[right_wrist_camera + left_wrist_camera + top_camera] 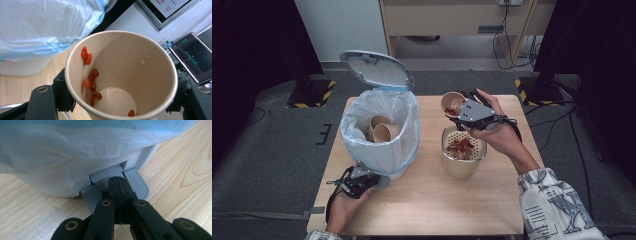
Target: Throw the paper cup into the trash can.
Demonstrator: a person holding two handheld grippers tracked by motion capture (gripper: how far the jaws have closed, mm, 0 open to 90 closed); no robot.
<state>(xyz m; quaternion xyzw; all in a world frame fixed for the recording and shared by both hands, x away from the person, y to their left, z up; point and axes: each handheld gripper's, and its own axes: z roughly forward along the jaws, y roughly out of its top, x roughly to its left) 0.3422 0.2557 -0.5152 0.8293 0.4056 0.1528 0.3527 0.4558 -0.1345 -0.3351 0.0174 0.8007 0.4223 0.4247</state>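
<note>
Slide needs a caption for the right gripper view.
Right gripper grips a tilted paper cup with red berries stuck inside.

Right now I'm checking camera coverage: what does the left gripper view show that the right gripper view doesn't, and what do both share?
Left gripper view: the left gripper, jaws shut, its tips resting on the grey pedal at the foot of the bin.

Right gripper view: the right gripper shut on a tilted paper cup, with red berries clinging to its inner wall and droplets inside; screens stand behind.

Both: the bin's white liner bag and the wooden table.
</note>
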